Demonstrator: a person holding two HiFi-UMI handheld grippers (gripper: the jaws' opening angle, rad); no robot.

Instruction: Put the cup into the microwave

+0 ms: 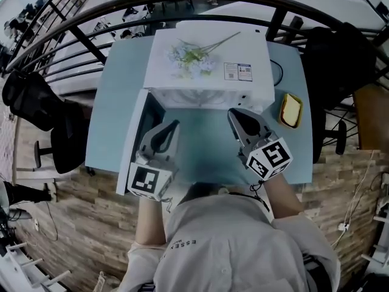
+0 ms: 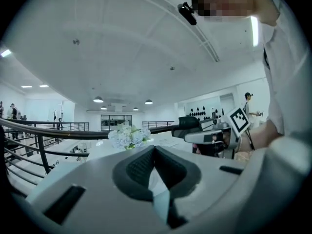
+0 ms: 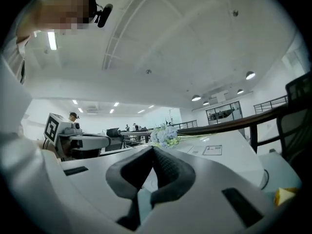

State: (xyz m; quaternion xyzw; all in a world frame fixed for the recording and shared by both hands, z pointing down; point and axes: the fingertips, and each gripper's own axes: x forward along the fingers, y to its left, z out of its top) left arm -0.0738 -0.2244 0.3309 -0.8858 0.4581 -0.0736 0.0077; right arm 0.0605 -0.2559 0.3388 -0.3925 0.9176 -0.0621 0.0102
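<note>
Pinched closed and empty: left gripper (image 1: pixel 175 125), right gripper (image 1: pixel 234 114), above blue table (image 1: pixel 115 120) before white microwave (image 1: pixel 209 72), door (image 1: pixel 129 157) open leftward; flowers (image 1: pixel 191 56) on top, yellow object (image 1: pixel 291 110) beside.

This is a big open-plan office or lab hall, seen from a gallery. A curved black railing (image 1: pixel 182 5) arcs across the top of the head view. Black office chairs (image 1: pixel 61 145) stand at left and right on a wood-look floor (image 1: pixel 79 224). The left gripper view shows round ceiling lights (image 2: pixel 98 100) (and distant people (image 2: pixel 12 112), far left). A microwave (image 1: pixel 209 66) sits on a pale blue table (image 1: pixel 115 102).
</note>
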